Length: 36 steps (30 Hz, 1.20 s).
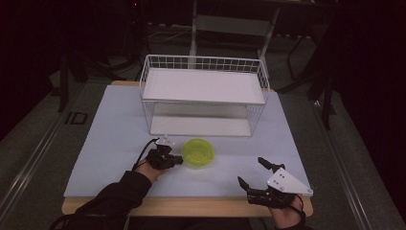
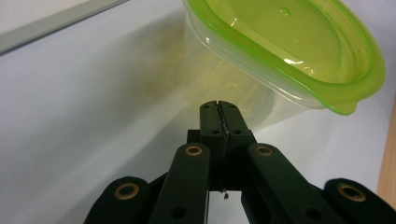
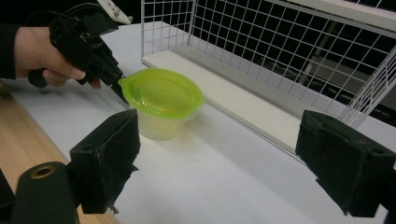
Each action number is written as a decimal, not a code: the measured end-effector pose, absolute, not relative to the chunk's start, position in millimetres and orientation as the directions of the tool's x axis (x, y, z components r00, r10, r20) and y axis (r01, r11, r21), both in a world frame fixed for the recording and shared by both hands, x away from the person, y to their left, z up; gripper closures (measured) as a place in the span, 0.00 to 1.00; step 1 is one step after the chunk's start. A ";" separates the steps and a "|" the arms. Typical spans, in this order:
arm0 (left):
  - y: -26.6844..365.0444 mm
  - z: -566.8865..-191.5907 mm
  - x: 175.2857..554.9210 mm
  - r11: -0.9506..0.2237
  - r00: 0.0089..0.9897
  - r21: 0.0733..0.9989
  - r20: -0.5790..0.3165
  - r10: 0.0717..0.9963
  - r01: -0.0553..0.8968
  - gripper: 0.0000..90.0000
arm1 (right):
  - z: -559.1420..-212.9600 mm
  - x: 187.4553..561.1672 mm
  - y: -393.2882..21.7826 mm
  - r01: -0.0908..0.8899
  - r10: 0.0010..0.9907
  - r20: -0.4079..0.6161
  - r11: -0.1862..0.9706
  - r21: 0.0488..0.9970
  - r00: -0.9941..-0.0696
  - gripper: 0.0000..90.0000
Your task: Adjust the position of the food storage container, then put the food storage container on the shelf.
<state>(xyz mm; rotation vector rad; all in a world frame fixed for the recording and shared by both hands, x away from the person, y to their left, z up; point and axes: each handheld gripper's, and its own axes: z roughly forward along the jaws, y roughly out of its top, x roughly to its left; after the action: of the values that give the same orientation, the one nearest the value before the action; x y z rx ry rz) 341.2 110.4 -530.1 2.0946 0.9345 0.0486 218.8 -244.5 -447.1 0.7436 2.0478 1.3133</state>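
The left gripper (image 2: 219,103), jaws pressed together with nothing between them, points at the side of the clear round plastic container with a green lid (image 1: 198,153), just beyond its tips. The right gripper (image 1: 252,173), jaws spread wide, sits well apart from it.

My left gripper (image 1: 178,159) sits jaws together, its tip right at the green-lidded container (image 1: 198,153). My right gripper (image 1: 253,173) rests near the table's (image 1: 110,139) front edge, its 2 jaws spread. The wire rack (image 1: 203,96) stands behind.
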 end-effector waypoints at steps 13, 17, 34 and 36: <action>132.9 -520.8 339.7 -0.343 0.664 0.693 -0.260 0.701 0.634 1.00 | -447.9 219.9 -243.4 0.149 0.716 -0.175 0.364 0.919 -0.675 0.15; 145.1 -507.4 332.5 -0.331 0.659 0.714 -0.239 0.713 0.616 0.96 | -447.3 220.4 -243.0 0.149 0.712 -0.153 0.342 0.928 -0.685 0.16; 161.7 -457.2 283.8 -0.195 0.724 0.830 -0.312 0.615 0.523 0.29 | -432.8 227.7 -236.3 0.142 0.708 -0.175 0.364 0.920 -0.684 0.16; 159.8 -456.1 282.4 -0.192 0.726 0.832 -0.314 0.612 0.521 0.27 | -430.0 229.1 -235.8 0.132 0.707 -0.182 0.365 0.922 -0.683 0.15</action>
<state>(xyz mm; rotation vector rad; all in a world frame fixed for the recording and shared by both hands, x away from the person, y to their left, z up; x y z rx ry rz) 282.4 159.8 -456.1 1.8488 0.8810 0.1050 229.1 -235.8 -430.0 0.7232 2.0611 1.3171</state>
